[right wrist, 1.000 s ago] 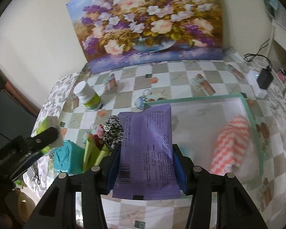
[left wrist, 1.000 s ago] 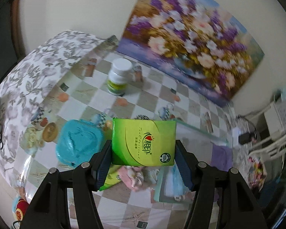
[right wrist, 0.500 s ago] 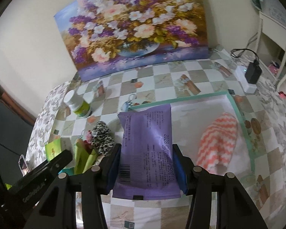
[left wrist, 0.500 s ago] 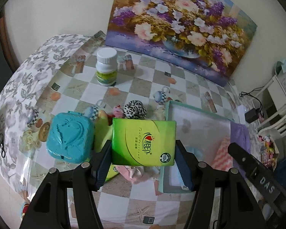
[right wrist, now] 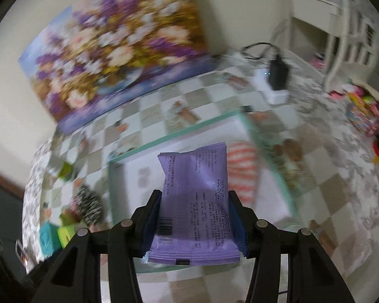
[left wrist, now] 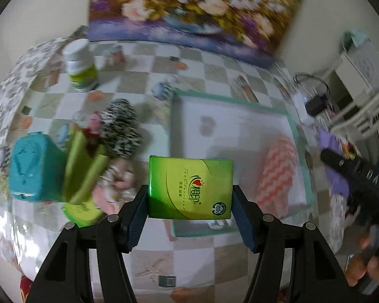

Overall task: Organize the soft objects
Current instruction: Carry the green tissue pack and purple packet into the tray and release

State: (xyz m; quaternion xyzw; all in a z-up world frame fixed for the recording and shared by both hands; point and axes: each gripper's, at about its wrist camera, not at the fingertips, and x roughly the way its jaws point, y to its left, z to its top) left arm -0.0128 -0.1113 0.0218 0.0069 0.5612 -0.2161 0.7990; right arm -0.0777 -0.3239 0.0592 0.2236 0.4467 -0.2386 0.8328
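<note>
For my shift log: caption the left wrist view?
Left gripper holding green tissue pack above teal-rimmed tray containing an orange-striped cloth.

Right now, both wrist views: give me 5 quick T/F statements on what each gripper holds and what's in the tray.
1. The left gripper holds a green tissue pack. True.
2. The right gripper is open and holds nothing. False: it is shut on a purple packet.
3. An orange-and-white zigzag cloth lies in the teal-rimmed tray. True.
4. The white bottle stands inside the tray. False: it stands on the tablecloth, left of the tray.
5. The teal case sits outside the tray. True.
</note>
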